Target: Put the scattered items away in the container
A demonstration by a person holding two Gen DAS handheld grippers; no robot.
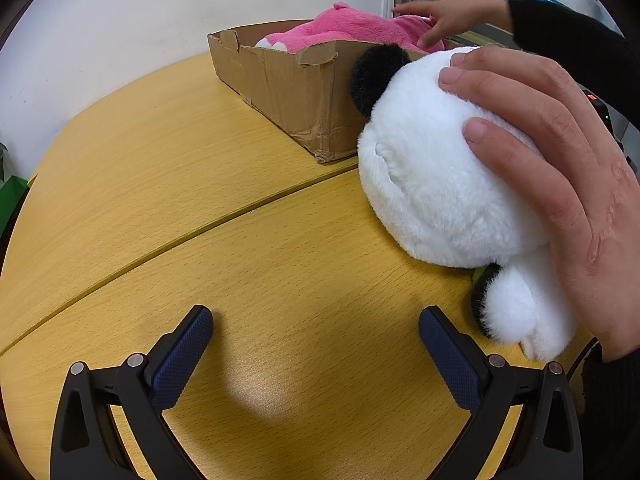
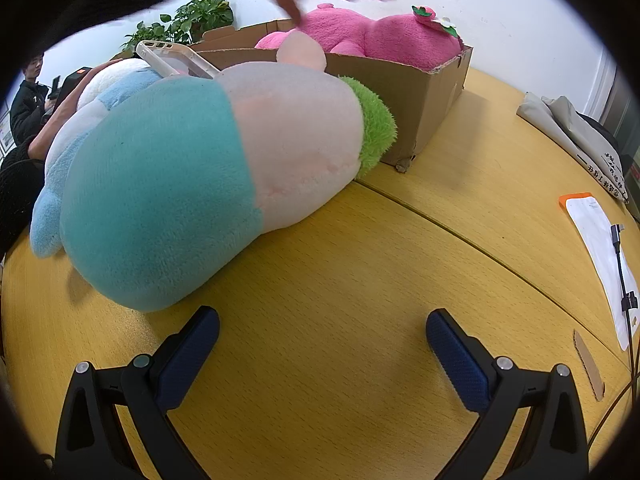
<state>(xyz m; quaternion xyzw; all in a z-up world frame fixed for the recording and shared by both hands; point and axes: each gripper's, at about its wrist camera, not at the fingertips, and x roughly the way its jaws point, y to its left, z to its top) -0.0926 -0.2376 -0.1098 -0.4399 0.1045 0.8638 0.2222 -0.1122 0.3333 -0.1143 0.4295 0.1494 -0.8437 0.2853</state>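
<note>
Both grippers, left [image 1: 316, 344] and right [image 2: 323, 346], gape wide, holding nothing. Near the box [image 1: 288, 92], a hand [image 1: 560, 184] grips the panda [image 1: 432, 184]; the pink toy [image 1: 352, 28] lies inside.

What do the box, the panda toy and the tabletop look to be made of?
Box: brown corrugated cardboard, matte, with torn, creased edges. Panda toy: soft plush, long white pile with black patches. Tabletop: wood-grain surface, likely laminate, smooth with a slight sheen.

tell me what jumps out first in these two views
A big teal and pink plush toy lies on the yellow table in front of the cardboard box, which already holds a pink plush. In the left view a bare hand presses on a white panda plush beside the box.
</note>
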